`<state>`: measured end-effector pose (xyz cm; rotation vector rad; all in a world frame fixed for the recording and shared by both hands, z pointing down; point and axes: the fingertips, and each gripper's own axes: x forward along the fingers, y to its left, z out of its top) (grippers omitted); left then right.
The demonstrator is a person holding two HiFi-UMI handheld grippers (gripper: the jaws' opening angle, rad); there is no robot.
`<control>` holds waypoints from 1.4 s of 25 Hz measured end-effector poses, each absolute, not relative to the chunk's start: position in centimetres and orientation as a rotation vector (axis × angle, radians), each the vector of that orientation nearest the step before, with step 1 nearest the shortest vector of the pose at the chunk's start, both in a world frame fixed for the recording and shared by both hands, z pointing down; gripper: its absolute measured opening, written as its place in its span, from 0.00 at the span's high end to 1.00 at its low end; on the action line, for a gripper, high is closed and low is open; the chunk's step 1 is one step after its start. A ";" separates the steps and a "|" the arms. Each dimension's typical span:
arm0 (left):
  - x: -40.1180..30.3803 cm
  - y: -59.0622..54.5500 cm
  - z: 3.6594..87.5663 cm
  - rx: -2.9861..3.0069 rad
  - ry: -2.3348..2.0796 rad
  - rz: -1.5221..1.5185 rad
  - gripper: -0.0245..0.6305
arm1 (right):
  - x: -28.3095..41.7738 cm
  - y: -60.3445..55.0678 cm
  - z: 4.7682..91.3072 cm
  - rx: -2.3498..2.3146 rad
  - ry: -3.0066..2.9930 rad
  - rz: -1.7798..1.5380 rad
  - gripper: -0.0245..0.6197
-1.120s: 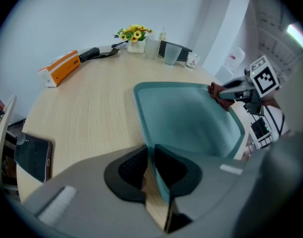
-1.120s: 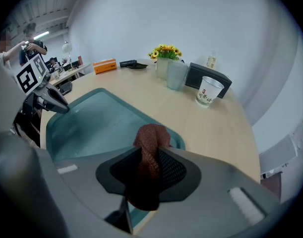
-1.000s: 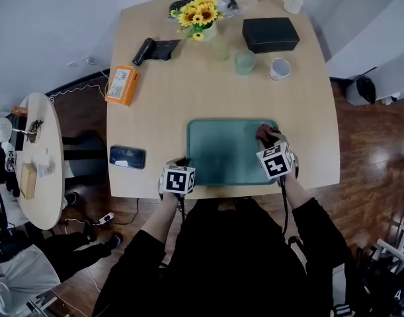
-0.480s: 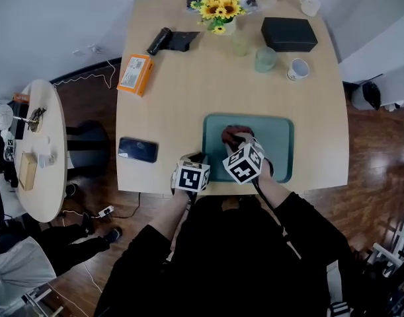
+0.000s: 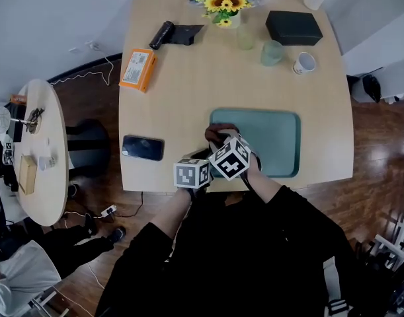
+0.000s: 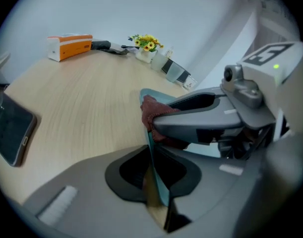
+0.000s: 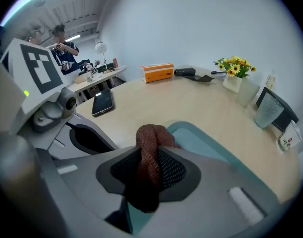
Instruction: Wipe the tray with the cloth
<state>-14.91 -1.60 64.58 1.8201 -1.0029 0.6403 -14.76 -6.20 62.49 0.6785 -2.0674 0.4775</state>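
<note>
A pale wooden worktop [image 5: 188, 104] is seen from above. A black smartphone [image 5: 142, 147] lies at its near left.

Just right of the phone, at the near edge, the left tool [image 6: 152, 158] has the near-left rim of a teal rectangular plastic tray [image 5: 274, 137] between its jaws. The jaws are closing and look to be pinching the rim already, though the wide-angle view makes firm contact hard to confirm.

Immediately right of it, the right tool [image 7: 150, 170] is clenched on a bunched dark red woven cloth [image 7: 152, 138]. The cloth rests on the tray's left end, close to the other tool. The rest of the tray stretches bare to the right.

To wipe well, the left tool should grip the rim firmly so the tray cannot slide. The right tool should press the cloth down flat and sweep it rightward in overlapping passes. Those passes should reach the corners and the inner wall without knocking the steadying tool.
</note>
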 end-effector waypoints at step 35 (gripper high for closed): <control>-15.7 -1.7 64.6 1.701 -1.115 0.623 0.96 | 9.6 -3.3 62.4 0.993 -1.893 0.607 0.80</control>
